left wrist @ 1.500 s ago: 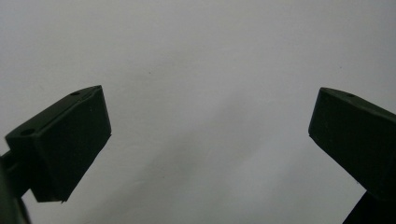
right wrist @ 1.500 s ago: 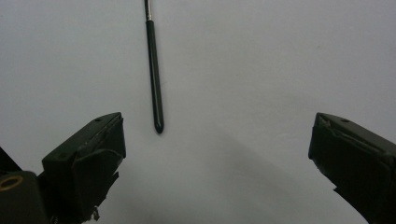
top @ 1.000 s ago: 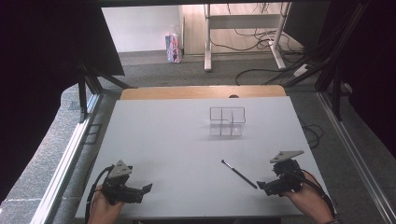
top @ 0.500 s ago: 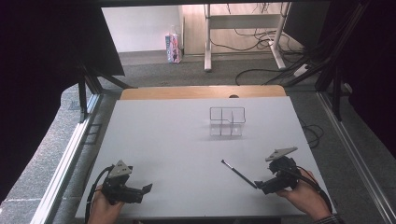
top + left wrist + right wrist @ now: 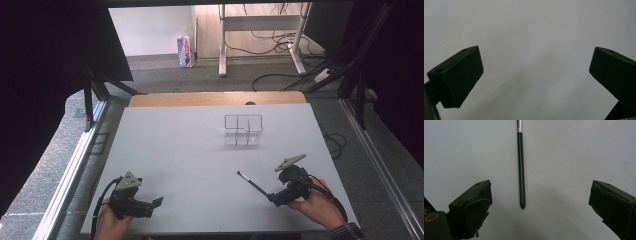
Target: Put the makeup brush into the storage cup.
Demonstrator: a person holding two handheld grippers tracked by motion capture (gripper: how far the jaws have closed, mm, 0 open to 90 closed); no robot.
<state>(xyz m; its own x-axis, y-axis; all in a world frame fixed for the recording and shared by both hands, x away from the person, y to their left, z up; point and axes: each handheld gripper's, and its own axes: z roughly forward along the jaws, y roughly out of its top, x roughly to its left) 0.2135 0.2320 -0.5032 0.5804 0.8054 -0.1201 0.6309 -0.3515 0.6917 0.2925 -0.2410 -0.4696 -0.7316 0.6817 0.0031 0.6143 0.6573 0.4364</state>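
High view: the pen (image 5: 254, 183), a thin black stick with a pale tip at its far end, is lying flat on the white worktop (image 5: 190, 150), slanting from upper left to lower right. Its near end is reaching right up to the right tool (image 5: 274, 198), which a hand (image 5: 316, 206) is holding low over the worktop near the front right edge, pointing left and away from the person. From here the near end is looking as if it meets the front of the tool, though whether they are touching I cannot tell.

In the right gripper view, the pen (image 5: 521, 167) is running straight up the middle, its rounded dark end pointing toward the camera and its silver band showing at the top edge. That end is lying between the lines of the two jaws but ahead of their tips, apart from both. The right tool (image 5: 540, 195) is standing wide open and gripping nothing, with bare worktop showing on either side of the pen.

A clear wire-edged box (image 5: 243, 130) with dividers is standing farther back on the worktop, well apart from the pen and beyond its pale tip.

The left tool (image 5: 156, 202) is sitting near the front left of the worktop, held by the other hand (image 5: 111, 226), well apart from the pen. In the left gripper view its jaws are spread wide with only white worktop (image 5: 531, 37) between them, so this tool (image 5: 535, 67) is holding nothing
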